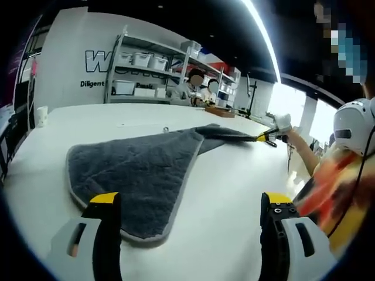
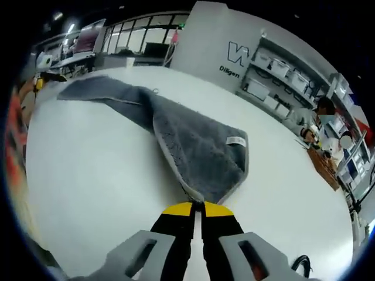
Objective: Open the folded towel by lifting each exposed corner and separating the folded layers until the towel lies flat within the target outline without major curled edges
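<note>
- Your right gripper has its jaws pinched together on a corner of the grey towel, at the near end of the cloth.
- Your left gripper stands wide, jaws apart, one jaw over the towel's near edge, gripping nothing.
- The towel lies on the white table, stretched long, with part of it folded over.
- A white label shows near one corner.

Left gripper spread wide, right gripper pinched.
Left jaws parted and empty; right jaws clamped together on towel corner.
</note>
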